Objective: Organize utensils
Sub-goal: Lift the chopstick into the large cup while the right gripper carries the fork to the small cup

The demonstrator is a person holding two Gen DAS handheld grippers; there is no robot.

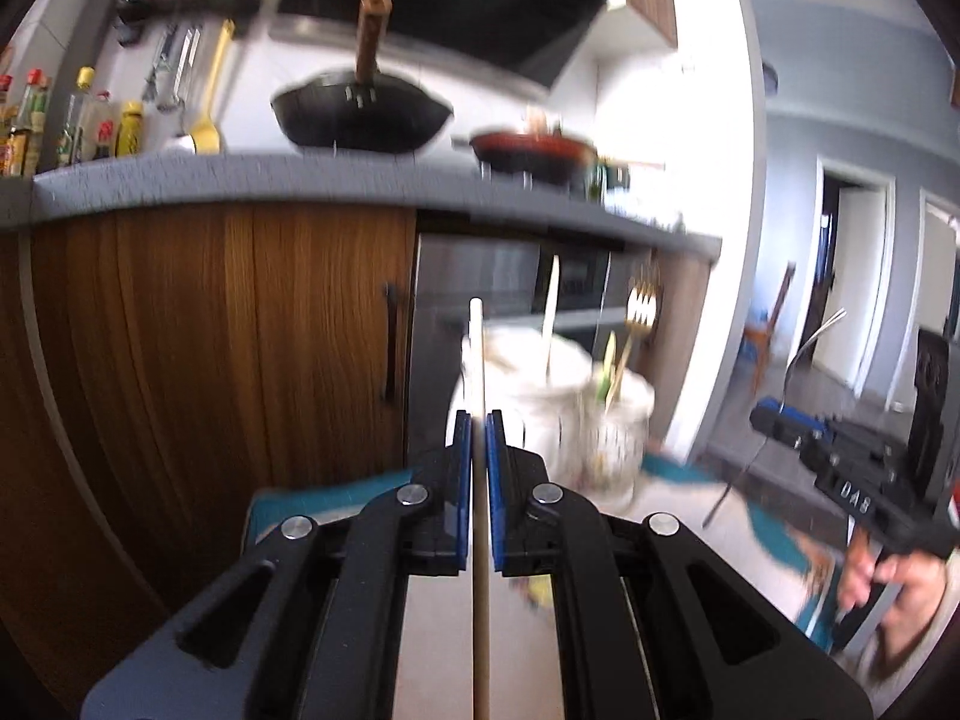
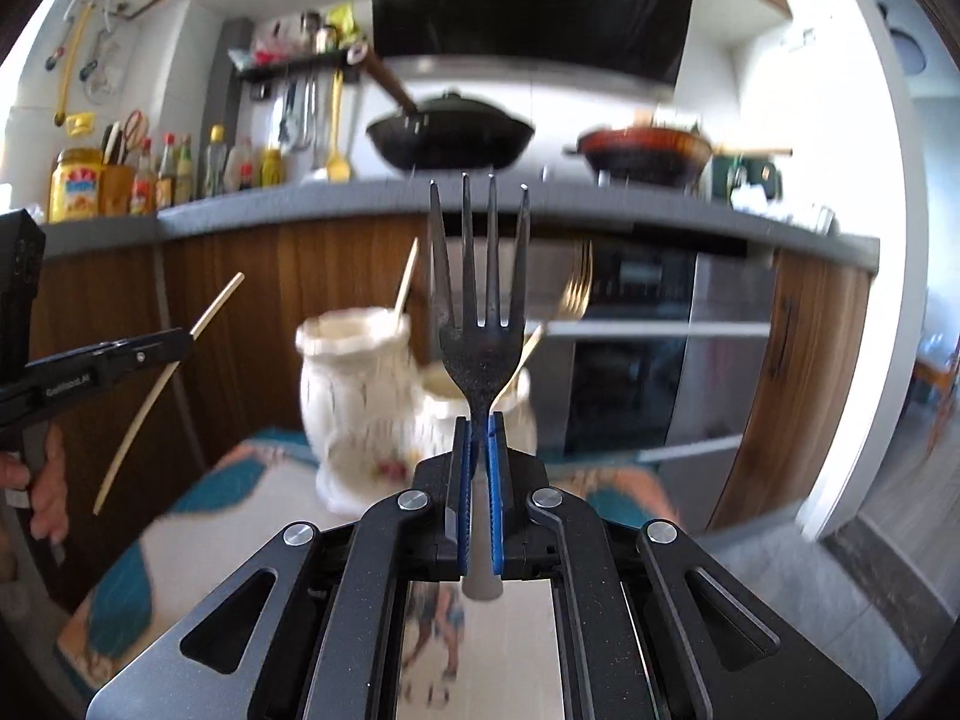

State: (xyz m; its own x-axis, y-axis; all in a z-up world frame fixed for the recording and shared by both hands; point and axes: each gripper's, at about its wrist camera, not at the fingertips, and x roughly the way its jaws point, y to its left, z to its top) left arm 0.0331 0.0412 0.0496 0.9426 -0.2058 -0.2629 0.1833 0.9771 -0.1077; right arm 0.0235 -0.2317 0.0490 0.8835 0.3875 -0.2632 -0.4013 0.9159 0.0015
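Observation:
My left gripper is shut on a pale wooden chopstick that points up past the fingertips. It also shows in the right wrist view at the left, chopstick in it. My right gripper is shut on a steel fork, tines up; it shows in the left wrist view at the right with the fork. A white two-pot ceramic utensil holder stands ahead on the table, also in the left wrist view, holding a chopstick and a gold fork.
The holder stands on a teal and white patterned cloth. Behind are wooden cabinets, an oven and a grey counter with a black wok, a red pan and bottles.

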